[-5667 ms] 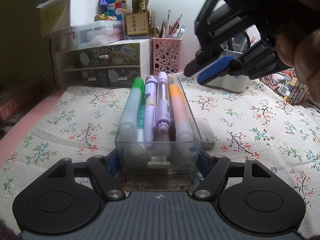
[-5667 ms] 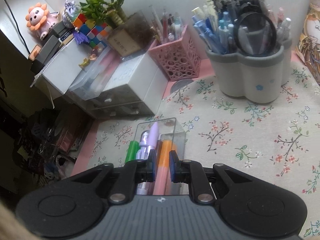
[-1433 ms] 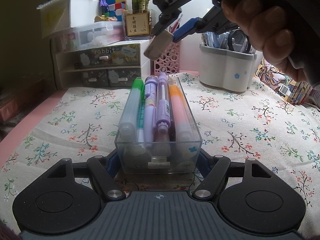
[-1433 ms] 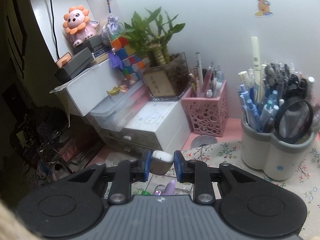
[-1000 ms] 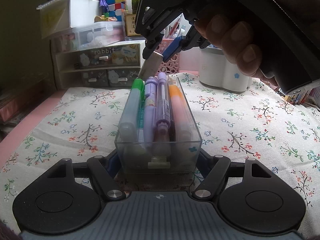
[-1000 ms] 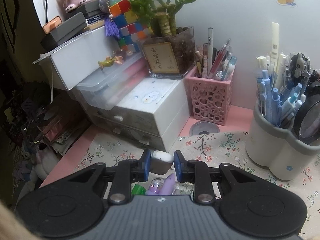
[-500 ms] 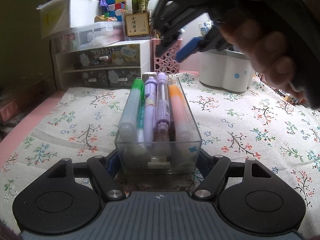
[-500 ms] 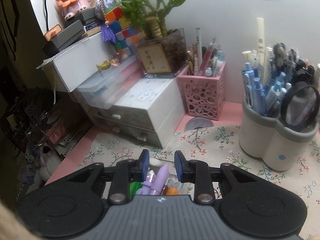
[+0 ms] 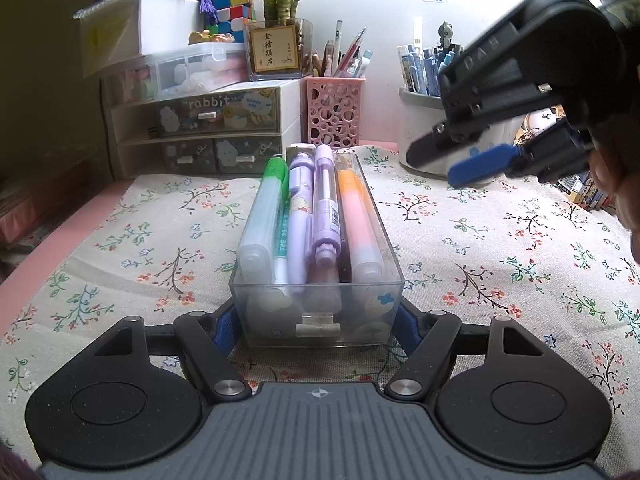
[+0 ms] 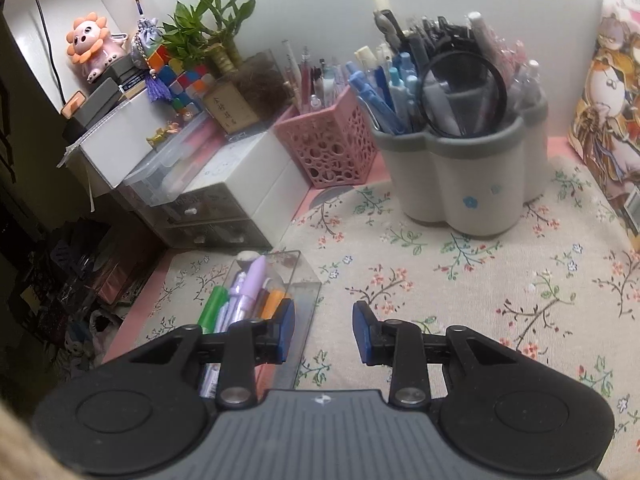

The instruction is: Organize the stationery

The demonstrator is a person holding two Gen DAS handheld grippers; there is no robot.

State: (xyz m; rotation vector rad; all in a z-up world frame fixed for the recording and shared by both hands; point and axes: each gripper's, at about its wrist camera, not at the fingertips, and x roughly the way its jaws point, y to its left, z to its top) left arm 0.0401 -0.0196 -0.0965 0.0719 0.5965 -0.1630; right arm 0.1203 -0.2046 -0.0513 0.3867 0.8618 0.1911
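A clear plastic tray (image 9: 316, 300) holds a green marker, two purple pens and an orange highlighter. A white eraser (image 9: 301, 148) lies at its far end; it also shows in the right wrist view (image 10: 247, 256). My left gripper (image 9: 316, 320) is shut on the tray's near end, its blue pads pressing both sides. My right gripper (image 10: 323, 332) is open and empty, hovering above the floral cloth just right of the tray (image 10: 308, 280). It appears in the left wrist view (image 9: 460, 160) at upper right.
A grey-white pen holder (image 10: 460, 184) full of pens and a magnifier stands at the back. A pink lattice pen cup (image 9: 335, 112) and a white drawer unit (image 9: 208, 128) with stacked boxes stand behind the tray. Books (image 9: 584, 192) lie at the right edge.
My right gripper carried the white eraser over the tray's far end, let it go there, then opened wide and moved right and back. The left gripper and tray have not moved.
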